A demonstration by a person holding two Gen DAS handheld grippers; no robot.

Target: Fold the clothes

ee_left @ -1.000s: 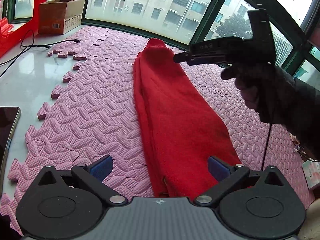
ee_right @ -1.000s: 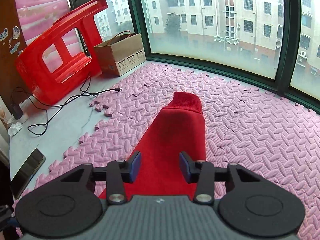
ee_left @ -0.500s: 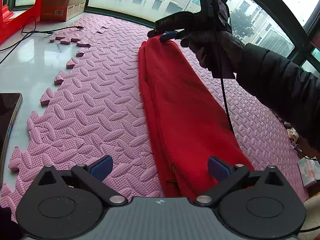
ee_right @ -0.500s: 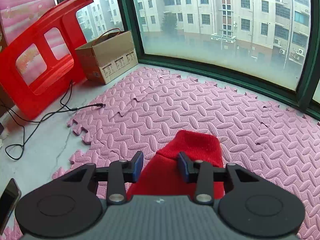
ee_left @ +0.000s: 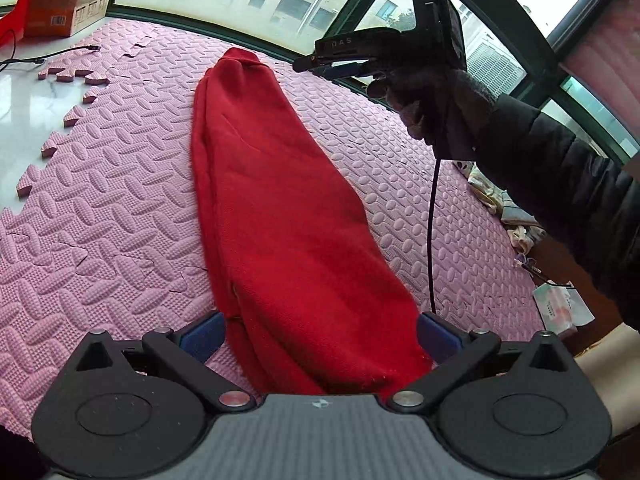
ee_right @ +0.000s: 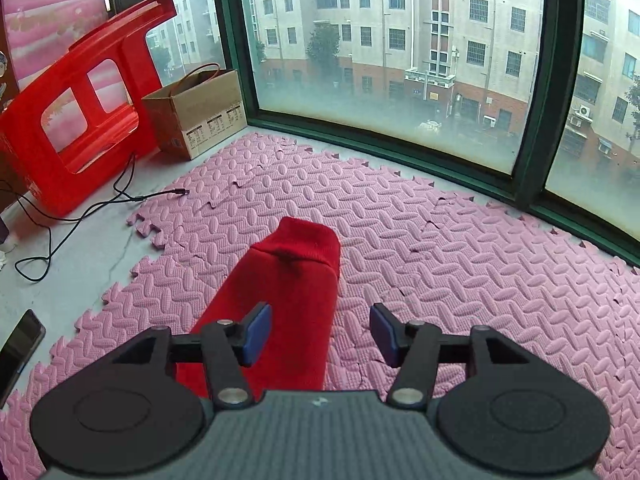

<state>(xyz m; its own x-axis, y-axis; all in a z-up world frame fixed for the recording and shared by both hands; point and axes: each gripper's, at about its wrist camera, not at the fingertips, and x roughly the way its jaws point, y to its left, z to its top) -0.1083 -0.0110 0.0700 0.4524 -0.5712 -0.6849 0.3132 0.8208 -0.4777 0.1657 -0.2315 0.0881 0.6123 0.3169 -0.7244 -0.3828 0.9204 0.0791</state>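
Knitwear in red, a folded garment, lies lengthwise on the pink foam mat, its near end between the spread, empty left tool, while the right tool, just opening, hovers released above it.

Pink foam mats with a raised oval pattern, interlocked like puzzle pieces, cover most of a pale marble floor. A red plastic stool lies tipped on its side at left, just beside an open cardboard box. A black cable trails across the bare marble, its plug end resting at the mat edge. A dark phone lies at lower left. Green-framed windows show apartment blocks outside.
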